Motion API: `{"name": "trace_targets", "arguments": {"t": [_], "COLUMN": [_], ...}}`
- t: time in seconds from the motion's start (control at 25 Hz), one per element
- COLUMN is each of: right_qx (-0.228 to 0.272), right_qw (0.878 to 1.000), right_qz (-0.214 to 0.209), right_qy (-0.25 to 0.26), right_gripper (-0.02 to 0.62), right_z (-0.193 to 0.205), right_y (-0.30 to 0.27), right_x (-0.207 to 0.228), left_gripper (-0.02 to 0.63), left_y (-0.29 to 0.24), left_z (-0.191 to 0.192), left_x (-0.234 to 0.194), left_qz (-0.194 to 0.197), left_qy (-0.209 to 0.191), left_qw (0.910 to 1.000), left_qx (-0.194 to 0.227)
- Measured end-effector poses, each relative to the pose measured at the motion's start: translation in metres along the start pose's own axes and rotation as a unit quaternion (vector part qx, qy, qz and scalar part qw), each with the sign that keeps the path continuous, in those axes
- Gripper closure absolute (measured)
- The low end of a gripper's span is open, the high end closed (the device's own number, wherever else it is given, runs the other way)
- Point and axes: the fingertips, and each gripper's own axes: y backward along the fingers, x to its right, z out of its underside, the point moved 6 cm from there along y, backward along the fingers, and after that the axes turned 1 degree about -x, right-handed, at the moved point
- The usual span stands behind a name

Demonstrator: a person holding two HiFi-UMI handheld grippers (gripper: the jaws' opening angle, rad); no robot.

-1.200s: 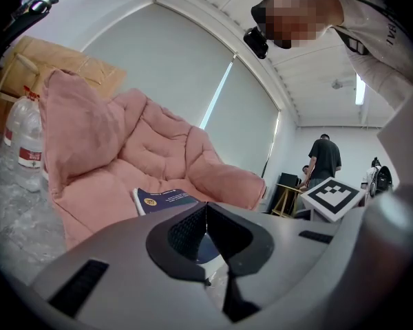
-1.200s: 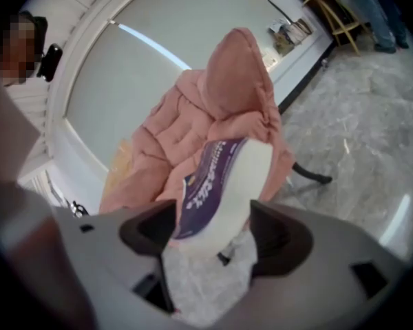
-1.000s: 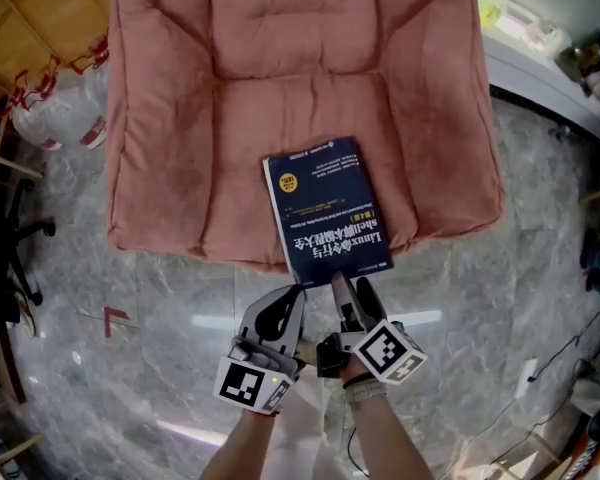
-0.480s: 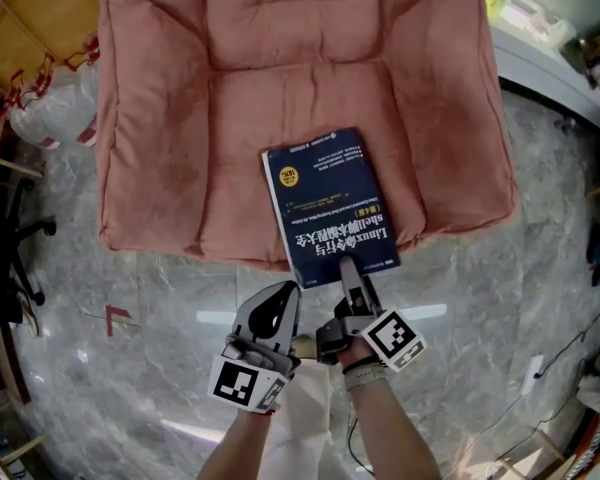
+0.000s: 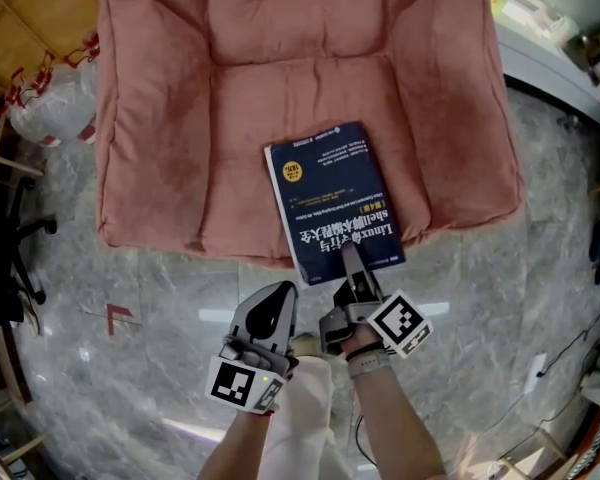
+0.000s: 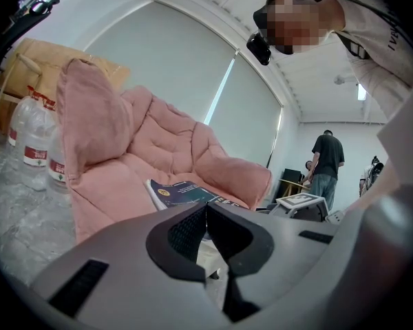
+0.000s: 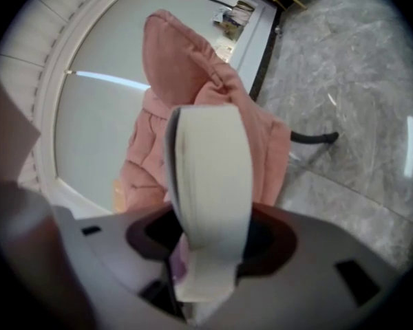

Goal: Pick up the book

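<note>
A dark blue book lies face up on the seat of a pink cushioned chair, its near end jutting past the cushion's front edge. My right gripper is rolled on its side at that near end, one finger lying on the cover. Its jaws have just been closing, and the pale page block fills the gap between them, so my right gripper is shut on the book. My left gripper hangs over the floor just left of it, shut and empty, with the book ahead of it.
Water bottles stand left of the chair. A white ledge with clutter runs along the upper right. A red mark is on the grey marble floor. A person stands far off behind the chair.
The right gripper has moved forward and rolled onto its side. Its jaws now straddle the book's near edge and have narrowed on it. The left gripper has stayed put.
</note>
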Motion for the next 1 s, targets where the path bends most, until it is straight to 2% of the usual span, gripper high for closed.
{"name": "trace_targets", "arguments": {"t": [0.16, 0.48, 0.8, 1.0], "right_qx": [0.003, -0.016, -0.015, -0.017], "right_qw": [1.0, 1.0, 1.0, 1.0], "right_qz": [-0.028, -0.013, -0.001, -0.01], "right_qy": [0.006, -0.006, -0.017, -0.018], "right_gripper": [0.393, 0.414, 0.414, 0.416], "right_z": [0.001, -0.001, 0.004, 0.009], "right_y": [0.0, 0.01, 0.02, 0.029], "right_x": [-0.008, -0.016, -0.021, -0.019], "left_gripper": [0.595, 0.595, 0.595, 0.595], "left_y": [0.0, -0.005, -0.003, 0.005], "left_z": [-0.004, -0.016, -0.03, -0.031], "left_x": [-0.002, 0.001, 0.001, 0.002], "left_qz": [-0.003, -0.004, -0.006, -0.006], "left_qy": [0.002, 0.005, 0.003, 0.001], "left_qw": [1.0, 0.9999, 0.9998, 0.9998], "left_qx": [0.002, 0.012, 0.02, 0.02]}}
